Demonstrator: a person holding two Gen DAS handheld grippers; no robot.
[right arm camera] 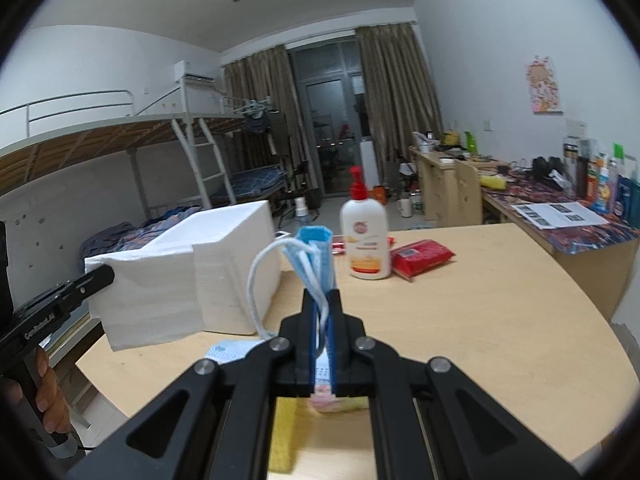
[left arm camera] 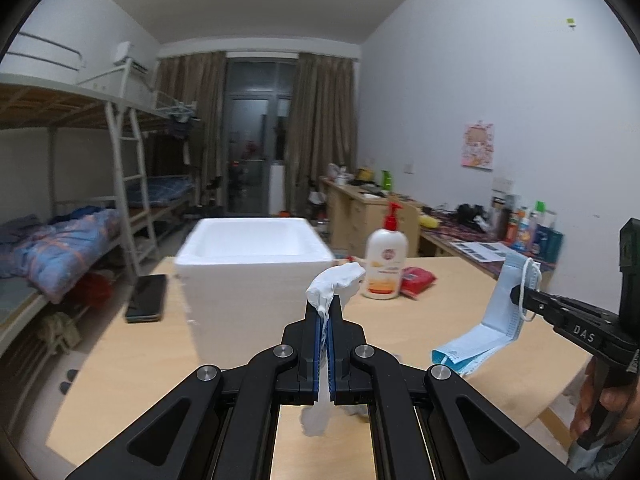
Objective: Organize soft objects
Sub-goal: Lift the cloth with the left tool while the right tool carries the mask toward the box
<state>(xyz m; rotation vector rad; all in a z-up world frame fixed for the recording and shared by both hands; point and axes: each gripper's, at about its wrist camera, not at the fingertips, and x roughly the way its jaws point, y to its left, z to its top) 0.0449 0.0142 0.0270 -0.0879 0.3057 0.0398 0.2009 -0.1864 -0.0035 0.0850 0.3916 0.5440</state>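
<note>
My left gripper [left arm camera: 325, 304] is shut on a white sock [left arm camera: 336, 280] and holds it above the wooden table [left arm camera: 440, 304], just right of an open white foam box [left arm camera: 252, 264]. My right gripper [right arm camera: 322, 300] is shut on a blue face mask [right arm camera: 314, 256] with white ear loops, held above the table. In the left wrist view the right gripper [left arm camera: 516, 294] shows at the right with the mask [left arm camera: 484, 324] hanging from it. In the right wrist view the foam box [right arm camera: 192, 268] stands at the left and the left gripper's finger [right arm camera: 96, 276] sits against it.
A white lotion pump bottle [left arm camera: 385, 260] with a red top and a red wipes pack [left arm camera: 416, 280] stand behind on the table. A black phone [left arm camera: 147, 298] lies left of the box. Bunk beds [left arm camera: 80, 184] at left, cluttered desks [left arm camera: 480, 232] along the right wall.
</note>
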